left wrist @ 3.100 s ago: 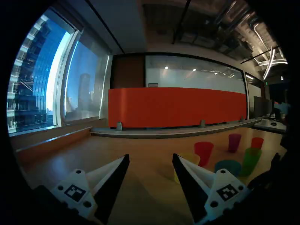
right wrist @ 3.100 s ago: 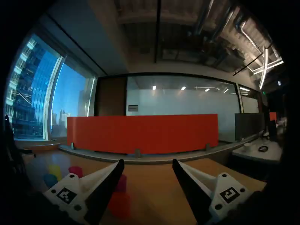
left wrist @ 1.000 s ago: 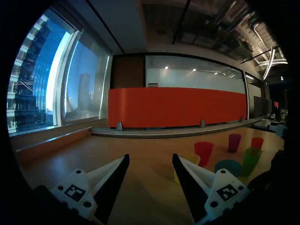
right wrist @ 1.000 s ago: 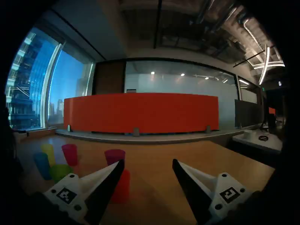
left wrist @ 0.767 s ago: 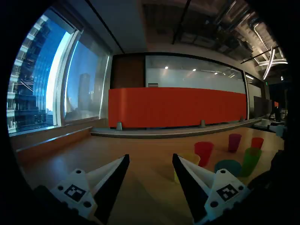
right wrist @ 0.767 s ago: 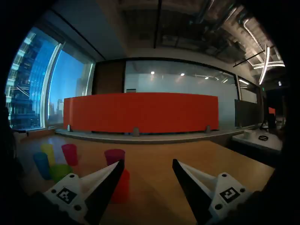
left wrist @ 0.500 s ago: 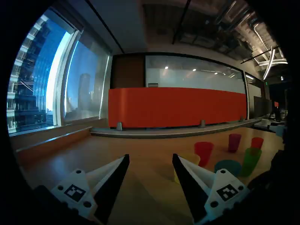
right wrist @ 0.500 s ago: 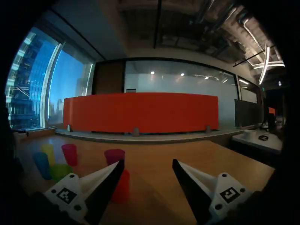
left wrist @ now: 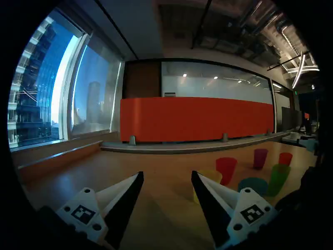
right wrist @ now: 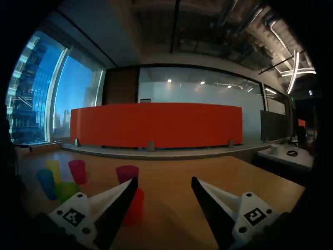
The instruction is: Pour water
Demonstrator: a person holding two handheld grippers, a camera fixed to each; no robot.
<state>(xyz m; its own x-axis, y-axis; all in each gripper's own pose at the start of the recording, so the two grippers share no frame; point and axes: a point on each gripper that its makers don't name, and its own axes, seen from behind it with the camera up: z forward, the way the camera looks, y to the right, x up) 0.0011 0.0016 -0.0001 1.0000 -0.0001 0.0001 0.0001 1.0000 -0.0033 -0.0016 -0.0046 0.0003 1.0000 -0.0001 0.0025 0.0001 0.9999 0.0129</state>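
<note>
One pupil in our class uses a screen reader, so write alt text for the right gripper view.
The right gripper is held open and empty above a wooden table, aimed at an orange partition. Six coloured plastic cups stand to its left, the red cup nearest, partly behind one finger.

The yellow cup (left wrist: 213,174) is half hidden behind the left gripper (left wrist: 167,172), the red cup (right wrist: 136,208) behind the right gripper (right wrist: 164,178)
</note>
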